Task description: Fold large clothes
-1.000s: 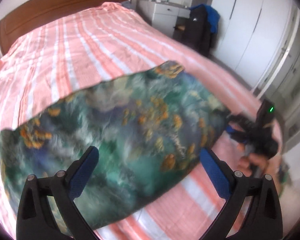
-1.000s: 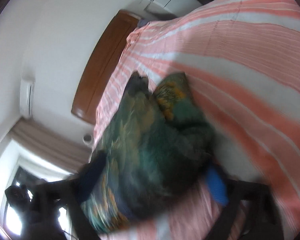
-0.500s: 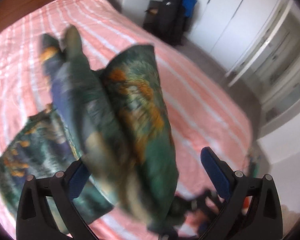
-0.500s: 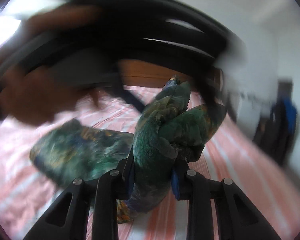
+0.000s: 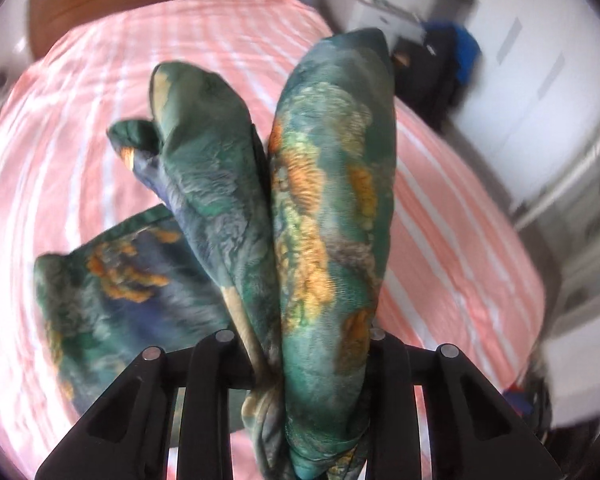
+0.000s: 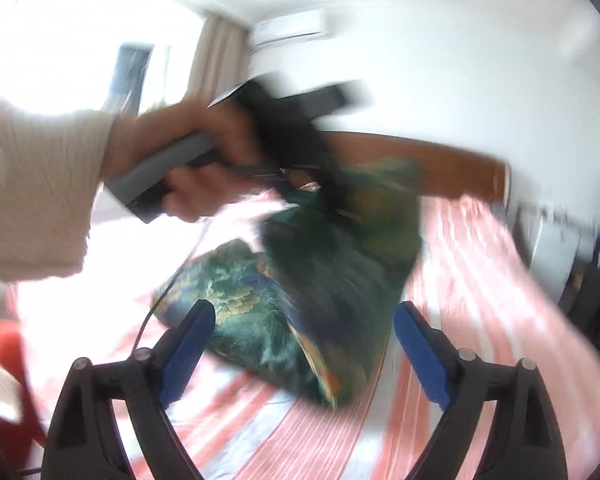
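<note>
Left gripper (image 5: 300,364) pinched the bunched green floral garment (image 5: 324,208), lifting it off the striped bed (image 5: 440,208), likely to fold it over. Right gripper (image 6: 300,344) gaped wide, empty.

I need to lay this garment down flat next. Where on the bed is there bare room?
Bare striped sheet lies between the headboard and the green floral garment, and again right of the garment toward the wardrobes. It is crowded low and left, where the garment's lower part lies, bunched in the shut left gripper. The right gripper is open.
</note>
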Available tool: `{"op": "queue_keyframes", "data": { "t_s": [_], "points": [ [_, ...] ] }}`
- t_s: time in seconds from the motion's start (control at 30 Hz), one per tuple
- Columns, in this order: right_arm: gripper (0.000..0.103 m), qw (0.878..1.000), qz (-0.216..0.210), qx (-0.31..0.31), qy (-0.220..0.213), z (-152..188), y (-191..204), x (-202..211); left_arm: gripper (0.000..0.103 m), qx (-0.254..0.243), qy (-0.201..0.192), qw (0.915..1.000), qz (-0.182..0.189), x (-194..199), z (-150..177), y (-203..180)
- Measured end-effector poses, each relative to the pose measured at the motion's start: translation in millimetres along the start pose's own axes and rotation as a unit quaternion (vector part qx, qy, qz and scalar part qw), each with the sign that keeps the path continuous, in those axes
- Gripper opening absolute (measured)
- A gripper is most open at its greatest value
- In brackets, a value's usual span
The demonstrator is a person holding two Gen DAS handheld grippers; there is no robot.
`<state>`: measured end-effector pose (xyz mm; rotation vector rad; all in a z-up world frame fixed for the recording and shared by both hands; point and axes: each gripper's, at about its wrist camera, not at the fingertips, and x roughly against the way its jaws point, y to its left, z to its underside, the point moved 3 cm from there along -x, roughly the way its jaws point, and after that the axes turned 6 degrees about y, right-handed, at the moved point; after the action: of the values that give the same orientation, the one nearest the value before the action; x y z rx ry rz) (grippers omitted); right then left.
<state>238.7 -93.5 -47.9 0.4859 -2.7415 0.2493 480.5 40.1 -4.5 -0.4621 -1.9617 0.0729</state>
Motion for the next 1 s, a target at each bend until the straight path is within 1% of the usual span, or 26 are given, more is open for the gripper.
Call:
{"op": "queue_keyframes", "data": {
  "t_s": [0.03,0.1,0.13,0.27,0.37,0.47,0.57,0.63,0.67,0.7,0.73,0.77,0.8,0.87,0.93,0.97,1.0],
  "points": [
    [0.091,1.0,0.002,-0.024,0.005,6,-10,6,0.027,0.017,-0.004,0.9998,0.005,5,4,18],
    [0.091,0.997,0.018,-0.066,0.023,24,-30,10,0.027,0.055,-0.01,0.9983,0.014,10,15,58],
    [0.091,0.996,0.024,-0.081,0.034,34,-37,9,0.027,0.073,-0.013,0.9971,0.017,9,14,74],
    [0.091,0.988,0.031,-0.127,0.084,67,-52,-2,0.027,0.142,-0.018,0.9895,0.017,-2,43,135],
    [0.091,0.985,0.032,-0.139,0.102,85,-56,-1,0.028,0.193,-0.012,0.981,0.011,-20,71,180],
    [0.091,0.983,0.029,-0.138,0.115,97,-59,0,0.029,0.237,-0.009,0.9713,0.015,-43,96,208],
    [0.091,0.984,0.029,-0.13,0.121,99,-58,-4,0.032,0.279,-0.018,0.9591,0.042,-67,118,223],
    [0.091,0.983,0.027,-0.129,0.125,102,-57,-6,0.036,0.303,-0.031,0.9507,0.06,-77,125,232],
    [0.091,0.983,0.027,-0.129,0.127,103,-58,-7,0.04,0.307,-0.038,0.9486,0.067,-77,126,233],
    [0.091,0.983,0.027,-0.131,0.129,104,-58,-8,0.049,0.31,-0.046,0.9464,0.077,-73,126,232],
    [0.091,0.982,0.028,-0.132,0.13,104,-60,-7,0.054,0.314,-0.053,0.9439,0.087,-68,130,234],
    [0.091,0.982,0.032,-0.132,0.132,103,-60,-7,0.067,0.318,-0.062,0.9411,0.096,-60,132,236],
    [0.091,0.982,0.039,-0.131,0.133,100,-60,-5,0.078,0.321,-0.075,0.9389,0.099,-48,136,236],
    [0.092,0.982,0.051,-0.13,0.129,97,-62,4,0.09,0.321,-0.098,0.9383,0.085,-27,143,234],
    [0.098,0.981,0.06,-0.136,0.124,96,-65,14,0.091,0.311,-0.111,0.9412,0.069,-8,152,231],
    [0.099,0.98,0.066,-0.14,0.123,98,-67,18,0.092,0.301,-0.113,0.9452,0.055,1,158,225],
    [0.1,0.979,0.072,-0.144,0.124,100,-69,22,0.092,0.294,-0.112,0.9483,0.044,3,163,228]
  ]
}}
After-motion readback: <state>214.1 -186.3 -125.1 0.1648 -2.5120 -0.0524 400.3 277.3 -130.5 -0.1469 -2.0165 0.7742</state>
